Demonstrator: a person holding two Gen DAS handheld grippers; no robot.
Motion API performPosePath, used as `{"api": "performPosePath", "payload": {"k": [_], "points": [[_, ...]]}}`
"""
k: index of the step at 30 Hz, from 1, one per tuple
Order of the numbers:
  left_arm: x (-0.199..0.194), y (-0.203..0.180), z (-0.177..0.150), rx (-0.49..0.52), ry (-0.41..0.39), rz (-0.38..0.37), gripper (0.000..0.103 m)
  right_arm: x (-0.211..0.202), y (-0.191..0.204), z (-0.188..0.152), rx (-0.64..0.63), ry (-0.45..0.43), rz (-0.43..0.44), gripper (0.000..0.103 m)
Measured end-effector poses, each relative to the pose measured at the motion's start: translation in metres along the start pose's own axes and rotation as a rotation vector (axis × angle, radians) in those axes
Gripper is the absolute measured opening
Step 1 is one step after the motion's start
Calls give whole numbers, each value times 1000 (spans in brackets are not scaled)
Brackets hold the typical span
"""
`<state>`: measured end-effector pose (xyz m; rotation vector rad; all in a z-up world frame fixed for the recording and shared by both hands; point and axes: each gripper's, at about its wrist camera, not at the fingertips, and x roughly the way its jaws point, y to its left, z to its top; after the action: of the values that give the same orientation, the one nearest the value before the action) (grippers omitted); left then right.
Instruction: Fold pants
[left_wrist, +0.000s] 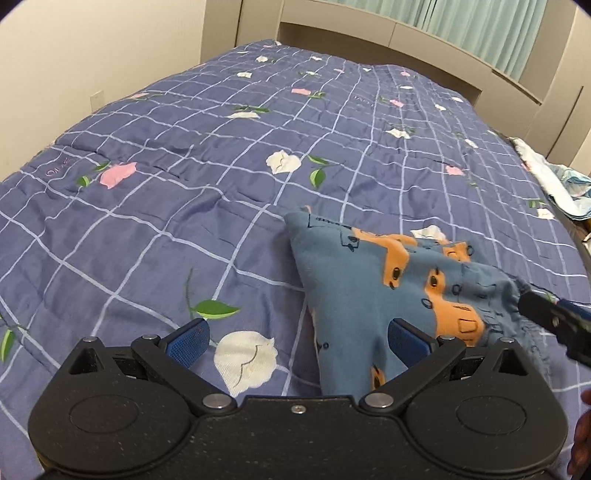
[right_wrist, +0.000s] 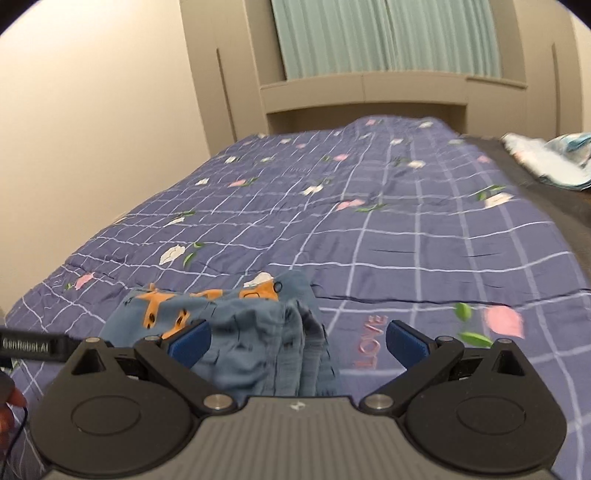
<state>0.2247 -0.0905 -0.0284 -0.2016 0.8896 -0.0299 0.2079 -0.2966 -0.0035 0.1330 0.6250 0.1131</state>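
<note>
Small blue pants (left_wrist: 354, 291) with orange car prints lie bunched on the purple checked bedspread (left_wrist: 184, 177). My left gripper (left_wrist: 299, 334) is open, low over the near edge of the pants, its right pad (left_wrist: 406, 338) against the cloth. In the right wrist view the pants (right_wrist: 258, 332) lie crumpled between the fingers of my open right gripper (right_wrist: 297, 338). The right gripper also shows at the right edge of the left wrist view (left_wrist: 554, 321), beside the pants' waist end. Nothing is gripped.
The bed fills both views, with a beige headboard unit (right_wrist: 362, 96) and green curtains behind. A wall runs along the left side. A heap of white and light-blue cloth (right_wrist: 546, 162) lies off the bed's right edge.
</note>
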Motion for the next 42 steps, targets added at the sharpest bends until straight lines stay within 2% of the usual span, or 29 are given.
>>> {"api": "performPosePath", "payload": {"k": [7,12,22,33,39,41,42], "points": [[14,0,-7,-11,18,-11,102,44,-13,8,23,77,106,103],[15,1,-12,-16,3,-18,103,57,-16,-3,59,125,103,103],[16,1,-20,-8,-35,-16,103,55,-15,-22,53,52,99,103],[15,6,-25,-17,-49,-44,103,47,-24,-27,93,11,148,102],[8,13,-21,-50,-2,-117,102,38,-27,-31,154,19,226,77],[4,16,-21,-66,-3,-146,91,34,-29,-33,172,15,226,66],[3,16,-21,-68,0,-154,87,32,-29,-34,183,12,223,63]]}}
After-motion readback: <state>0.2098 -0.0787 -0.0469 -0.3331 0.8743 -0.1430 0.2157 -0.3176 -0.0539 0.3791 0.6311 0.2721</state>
